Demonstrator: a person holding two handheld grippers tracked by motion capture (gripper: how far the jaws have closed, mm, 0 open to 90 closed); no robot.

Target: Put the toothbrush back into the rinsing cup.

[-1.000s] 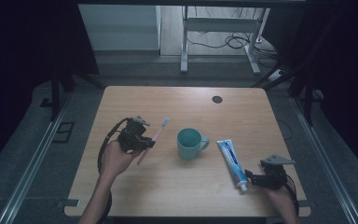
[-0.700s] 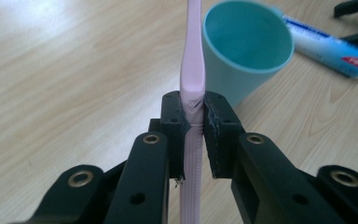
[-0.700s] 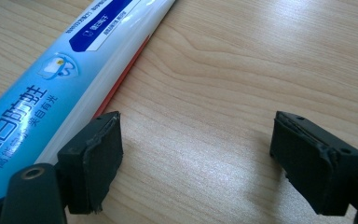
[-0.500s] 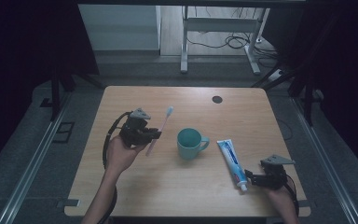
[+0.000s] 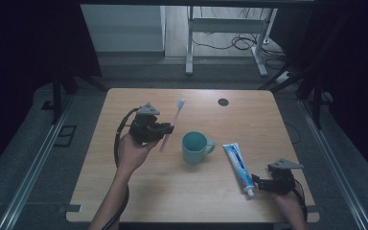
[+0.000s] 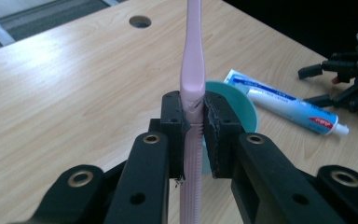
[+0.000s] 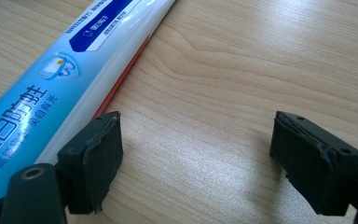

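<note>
A: Toothbrush [image 6: 192, 70], pink, clamped at the handle's ribbed part by the left gripper [image 6: 194, 122], held up off the table [image 5: 124, 191], head up, just left of the mug [image 5: 195, 146].

B: Handling?

A: Light, stiff, smooth plastic, likely slippery; the ribbed part looks the safest hold.

B: Other side?

A: Right gripper [image 7: 196, 158] rests on the table, jaws wide apart on nothing, toothpaste [image 7: 51, 84] just beside one pad. Blue label, Chinese print; too small for me to read.
</note>
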